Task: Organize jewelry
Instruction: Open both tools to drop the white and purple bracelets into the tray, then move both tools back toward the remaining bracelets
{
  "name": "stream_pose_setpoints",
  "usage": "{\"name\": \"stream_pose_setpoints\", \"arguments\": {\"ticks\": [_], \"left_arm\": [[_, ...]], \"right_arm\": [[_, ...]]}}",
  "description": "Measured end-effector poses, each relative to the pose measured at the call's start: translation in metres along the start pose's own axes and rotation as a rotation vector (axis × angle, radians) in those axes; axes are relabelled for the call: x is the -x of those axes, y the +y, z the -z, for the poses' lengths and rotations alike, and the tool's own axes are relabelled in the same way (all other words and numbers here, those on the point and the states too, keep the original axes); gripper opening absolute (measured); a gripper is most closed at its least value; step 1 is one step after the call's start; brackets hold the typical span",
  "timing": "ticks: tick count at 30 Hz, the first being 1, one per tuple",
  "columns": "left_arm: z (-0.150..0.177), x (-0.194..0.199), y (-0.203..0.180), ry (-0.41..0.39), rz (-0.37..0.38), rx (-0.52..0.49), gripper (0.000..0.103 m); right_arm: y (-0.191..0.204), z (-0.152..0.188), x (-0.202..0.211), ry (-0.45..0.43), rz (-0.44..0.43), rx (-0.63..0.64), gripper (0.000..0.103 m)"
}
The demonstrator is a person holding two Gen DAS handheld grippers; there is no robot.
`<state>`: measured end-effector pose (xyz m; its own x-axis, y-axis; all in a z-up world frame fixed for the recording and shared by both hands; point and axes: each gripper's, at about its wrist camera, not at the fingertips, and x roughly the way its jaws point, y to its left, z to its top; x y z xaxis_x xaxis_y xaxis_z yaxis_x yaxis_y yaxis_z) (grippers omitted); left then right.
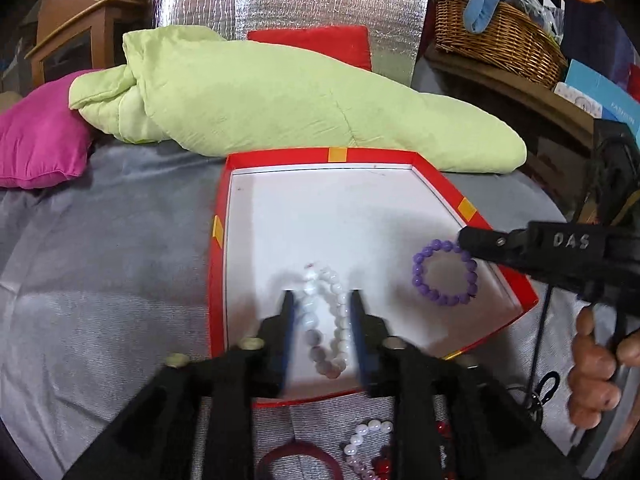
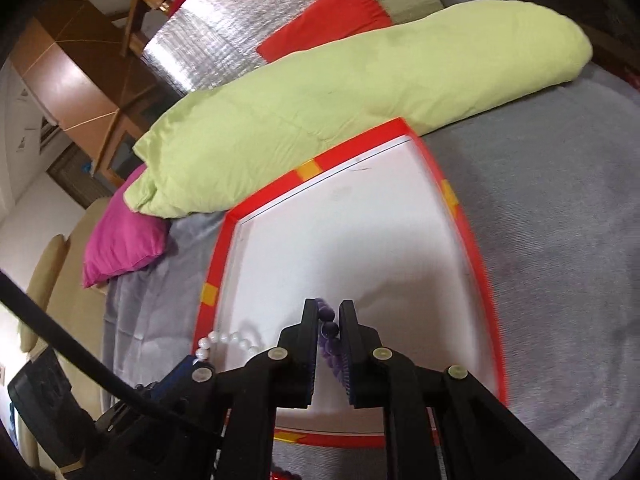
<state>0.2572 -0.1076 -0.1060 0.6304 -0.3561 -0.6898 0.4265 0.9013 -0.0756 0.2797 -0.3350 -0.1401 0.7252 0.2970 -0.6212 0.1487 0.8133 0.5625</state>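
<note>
A red box (image 1: 360, 155) with a white floor lies open on the grey bedspread. A white bead bracelet (image 1: 324, 320) rests on its floor between the fingers of my left gripper (image 1: 323, 300), which is open; the pads stand just clear of the beads. A purple bead bracelet (image 1: 444, 300) sits by the box's right wall, and my right gripper (image 1: 466, 240) is shut on its upper edge. In the right wrist view the purple beads (image 2: 330, 330) are pinched between the pads of the right gripper (image 2: 328, 308). The white bracelet (image 2: 224, 338) shows at lower left inside the box (image 2: 360, 148).
More jewelry lies on the bedspread in front of the box: a white bead strand (image 1: 368, 432), a dark red bangle (image 1: 300, 452) and red beads (image 1: 384, 464). A green quilt (image 1: 280, 96), a pink pillow (image 1: 40, 140) and a wicker basket (image 1: 496, 40) lie beyond. A person's hand (image 1: 596, 372) holds the right gripper.
</note>
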Motion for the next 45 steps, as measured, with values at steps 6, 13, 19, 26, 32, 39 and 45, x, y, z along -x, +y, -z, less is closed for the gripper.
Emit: {"name": "stream_pose_setpoints", "arguments": {"ticks": [6, 13, 19, 26, 32, 39, 45], "left_arm": [[0.004, 0.013, -0.004, -0.029, -0.041, -0.059, 0.049], [0.013, 0.031, 0.004, -0.015, -0.086, -0.053, 0.06], [0.023, 0.055, 0.007, -0.035, -0.104, -0.073, 0.061], [0.024, 0.069, 0.007, -0.039, -0.11, -0.088, 0.061], [0.037, 0.07, 0.005, -0.017, -0.112, -0.127, 0.061], [0.056, 0.065, -0.001, 0.029, -0.076, -0.225, 0.061], [0.065, 0.067, -0.01, 0.049, -0.022, -0.294, 0.061]], "right_arm": [[-0.007, 0.0, 0.026, -0.03, 0.001, -0.02, 0.014], [-0.02, 0.004, 0.065, -0.048, -0.015, -0.051, 0.032], [-0.04, 0.012, 0.092, -0.028, 0.029, -0.05, 0.032], [-0.062, 0.017, 0.107, -0.004, 0.058, -0.067, 0.032], [-0.064, 0.024, 0.102, 0.04, 0.043, -0.053, 0.032], [-0.064, 0.037, 0.094, 0.093, 0.034, -0.006, 0.032], [-0.052, 0.056, 0.092, 0.15, -0.012, 0.06, 0.032]]}}
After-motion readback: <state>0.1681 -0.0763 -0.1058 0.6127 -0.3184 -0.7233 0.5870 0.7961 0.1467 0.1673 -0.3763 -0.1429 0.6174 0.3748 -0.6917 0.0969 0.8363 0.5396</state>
